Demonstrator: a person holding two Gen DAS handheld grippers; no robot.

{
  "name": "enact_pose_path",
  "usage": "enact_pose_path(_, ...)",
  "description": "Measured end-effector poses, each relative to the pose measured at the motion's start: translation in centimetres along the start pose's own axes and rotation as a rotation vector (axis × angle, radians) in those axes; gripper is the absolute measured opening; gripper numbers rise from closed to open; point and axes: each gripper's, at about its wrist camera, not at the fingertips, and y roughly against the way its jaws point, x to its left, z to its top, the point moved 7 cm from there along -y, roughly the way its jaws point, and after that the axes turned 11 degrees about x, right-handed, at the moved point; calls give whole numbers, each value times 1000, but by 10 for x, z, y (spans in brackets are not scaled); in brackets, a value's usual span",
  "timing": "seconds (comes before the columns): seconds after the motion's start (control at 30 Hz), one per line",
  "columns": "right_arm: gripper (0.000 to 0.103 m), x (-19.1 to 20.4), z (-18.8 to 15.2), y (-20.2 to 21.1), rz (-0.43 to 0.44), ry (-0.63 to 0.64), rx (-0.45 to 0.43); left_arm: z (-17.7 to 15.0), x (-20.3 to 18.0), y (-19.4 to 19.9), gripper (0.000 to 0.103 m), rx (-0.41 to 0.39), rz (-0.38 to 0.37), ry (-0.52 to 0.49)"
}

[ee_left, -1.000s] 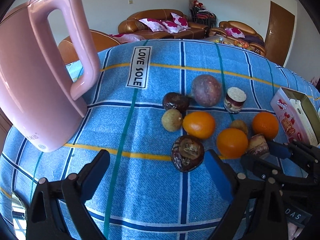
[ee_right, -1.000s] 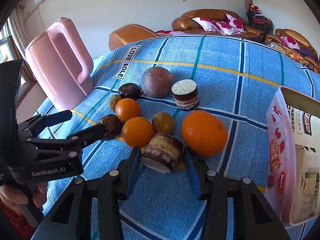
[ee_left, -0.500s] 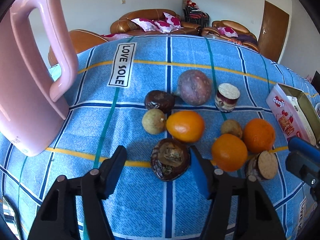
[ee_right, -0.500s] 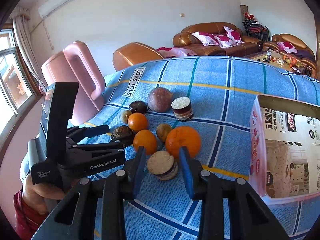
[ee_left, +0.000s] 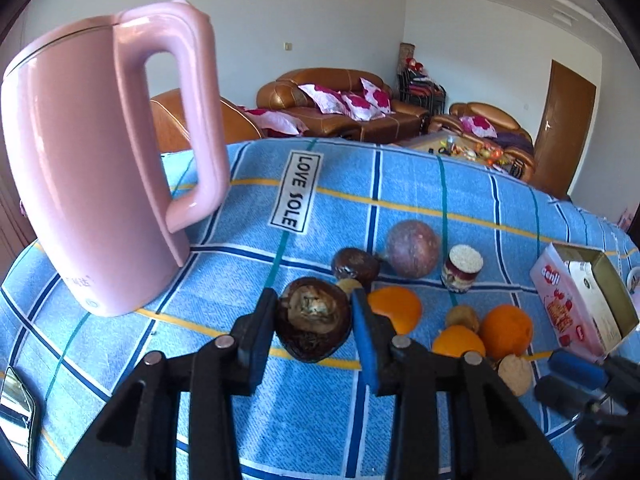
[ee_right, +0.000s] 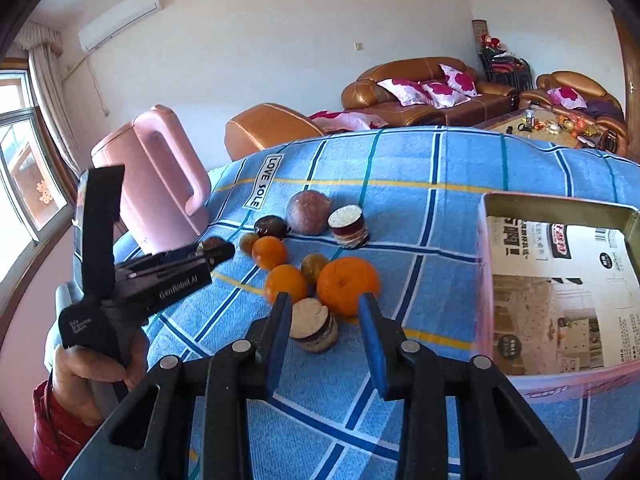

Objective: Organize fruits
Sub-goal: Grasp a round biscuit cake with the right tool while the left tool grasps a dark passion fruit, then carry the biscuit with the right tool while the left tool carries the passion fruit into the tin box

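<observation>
My left gripper (ee_left: 313,312) holds a dark brown wrinkled fruit (ee_left: 314,324) just above the blue checked cloth (ee_left: 320,420); its jaws are closing and both pads press on the fruit. From the right wrist it shows at the left (ee_right: 218,252), held by a hand. My right gripper (ee_right: 325,320) stands narrowly open over a short cut piece with a cream face (ee_right: 314,330), which lies on the cloth against the left finger with a gap to the right pad. Behind it lie three oranges (ee_right: 347,285), a round purple fruit (ee_right: 308,212), a second cut piece (ee_right: 348,226) and small brown fruits (ee_right: 314,266).
A tall pink kettle (ee_left: 100,160) stands on the table's left side, close to my left gripper. An open pink cardboard box (ee_right: 560,280) sits at the right edge. A dark flat device (ee_left: 16,412) lies at the near left corner. Sofas stand beyond the table.
My left gripper went from wide open to shut on the dark fruit and rose with it. The right gripper's fingers narrowed around the cut piece, which tipped up to show its cream face.
</observation>
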Motion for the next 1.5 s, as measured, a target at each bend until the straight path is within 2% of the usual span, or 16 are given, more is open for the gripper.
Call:
enact_pose_path(0.1,38,9,-4,-18,-10,43,60,6,7,7,39,-34,18,31)
enact_pose_path(0.23,39,12,-2,-39,-65,77,114,6,4,6,39,-29,15,34)
enact_pose_path(0.33,40,8,0,-52,-62,56,158,4,0,5,39,-24,17,23)
enact_pose_path(0.5,37,7,-4,-47,-75,62,142,-3,-5,8,39,-37,17,18)
enact_pose_path(0.57,37,7,-4,-37,-68,60,108,-3,-6,9,39,-46,15,23)
enact_pose_path(0.73,37,2,10,14,-77,46,-90,-5,-17,17,39,-102,13,12)
enact_pose_path(0.83,37,-10,18,36,-115,19,-169,-8,-29,20,39,-120,-7,-3)
enact_pose_path(1.1,37,-45,17,56,-161,-39,-196,-18,-71,22,39,-121,-10,-84)
enact_pose_path(1.2,37,-58,12,61,-206,-33,-201,-21,-86,25,39,-123,-29,-95)
enact_pose_path(1.5,37,-106,0,84,-262,-87,-221,-25,-143,35,39,-136,-78,-145)
